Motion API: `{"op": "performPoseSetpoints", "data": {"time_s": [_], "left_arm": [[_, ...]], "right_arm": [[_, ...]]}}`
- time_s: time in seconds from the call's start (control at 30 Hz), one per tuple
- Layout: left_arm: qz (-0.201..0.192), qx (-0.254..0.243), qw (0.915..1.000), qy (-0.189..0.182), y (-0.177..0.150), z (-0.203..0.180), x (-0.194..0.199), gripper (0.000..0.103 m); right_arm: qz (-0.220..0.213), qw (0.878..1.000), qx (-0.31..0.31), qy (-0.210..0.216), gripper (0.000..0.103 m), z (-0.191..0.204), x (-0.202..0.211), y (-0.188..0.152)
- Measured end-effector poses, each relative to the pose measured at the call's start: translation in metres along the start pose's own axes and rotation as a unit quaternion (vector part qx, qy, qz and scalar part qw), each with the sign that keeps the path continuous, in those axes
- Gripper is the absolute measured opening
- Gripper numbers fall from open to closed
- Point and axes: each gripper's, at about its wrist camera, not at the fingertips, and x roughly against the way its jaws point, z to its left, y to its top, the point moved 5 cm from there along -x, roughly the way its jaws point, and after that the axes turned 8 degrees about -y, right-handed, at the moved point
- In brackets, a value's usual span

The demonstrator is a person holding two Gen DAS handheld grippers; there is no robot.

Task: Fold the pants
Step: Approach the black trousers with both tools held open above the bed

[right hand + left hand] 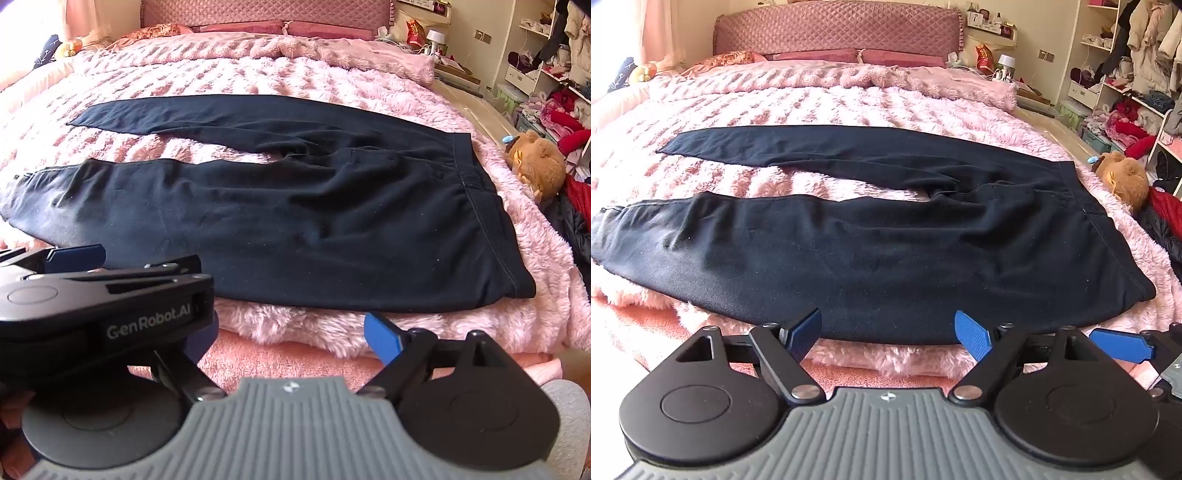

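Black pants lie flat on a fluffy pink blanket on the bed, waistband to the right, both legs stretched left and spread apart in a V. They also show in the right wrist view. My left gripper is open and empty, hovering just before the near edge of the lower leg. My right gripper is open and empty at the bed's near edge, right of the left one. The left gripper's body blocks the right view's left side. A right gripper finger shows in the left view.
A brown plush toy lies at the bed's right edge beside red and dark clothes. Shelves with clothes stand at the right. Pillows and a quilted headboard are at the far end.
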Motion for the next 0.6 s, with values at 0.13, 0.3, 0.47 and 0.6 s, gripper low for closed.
{"op": "performPoseSetpoints", "data": {"time_s": [0.13, 0.3, 0.47, 0.6], "left_arm": [[0.019, 0.009, 0.9998, -0.003, 0.000, 0.001, -0.004, 0.096], [0.023, 0.007, 0.9997, -0.002, -0.003, 0.001, -0.003, 0.096], [0.038, 0.015, 0.9991, -0.008, -0.007, 0.003, -0.009, 0.095], [0.039, 0.013, 0.9991, -0.005, -0.009, 0.004, -0.011, 0.095]], "right_arm": [[0.003, 1.000, -0.003, 0.000, 0.082, -0.002, 0.000, -0.001], [0.008, 1.000, 0.002, 0.002, 0.082, 0.001, -0.001, -0.002], [0.008, 1.000, 0.006, -0.002, 0.082, 0.002, -0.002, -0.003], [0.009, 1.000, 0.009, -0.006, 0.082, 0.002, -0.004, -0.005]]}}
